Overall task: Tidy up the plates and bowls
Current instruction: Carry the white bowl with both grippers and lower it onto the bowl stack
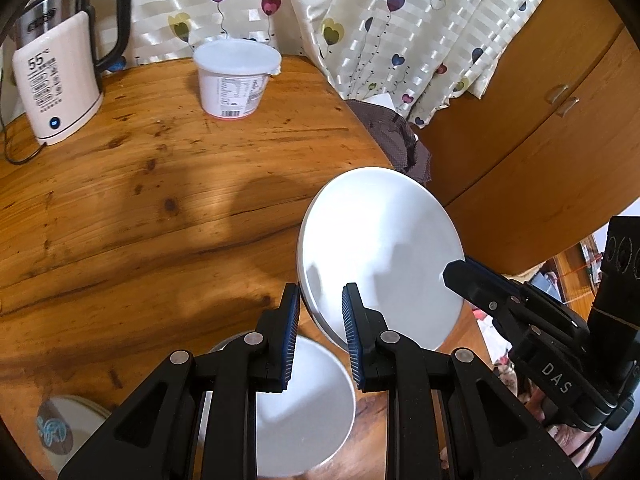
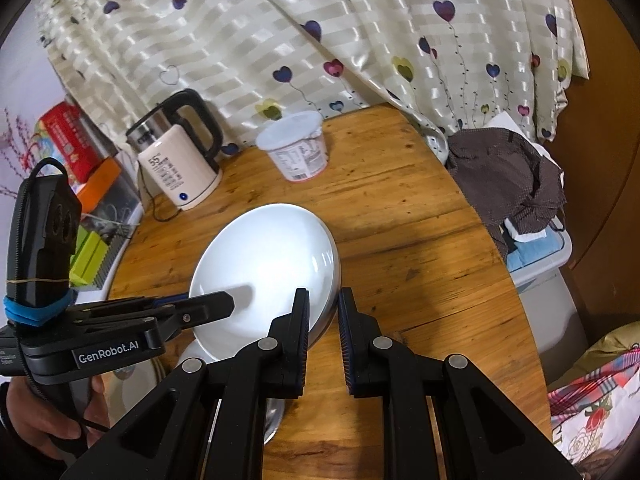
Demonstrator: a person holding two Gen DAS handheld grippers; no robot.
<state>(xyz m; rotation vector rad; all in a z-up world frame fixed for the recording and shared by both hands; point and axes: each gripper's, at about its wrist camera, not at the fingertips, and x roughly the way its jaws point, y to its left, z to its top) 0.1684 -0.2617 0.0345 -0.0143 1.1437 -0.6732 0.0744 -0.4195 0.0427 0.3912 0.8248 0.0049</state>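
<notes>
Plate (image 1: 380,248), white, is carried tilted above the table (image 1: 120,208) at lower centre, both grippers (left gripper (image 1: 320,320), right gripper (image 2: 324,316)) pinching its rim; next it needs lowering flat onto another dish.

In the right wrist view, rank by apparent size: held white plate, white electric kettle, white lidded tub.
1. White plate, though nearest the camera.
2. White electric kettle.
3. White lidded tub; farthest, so true size unsure.
</notes>
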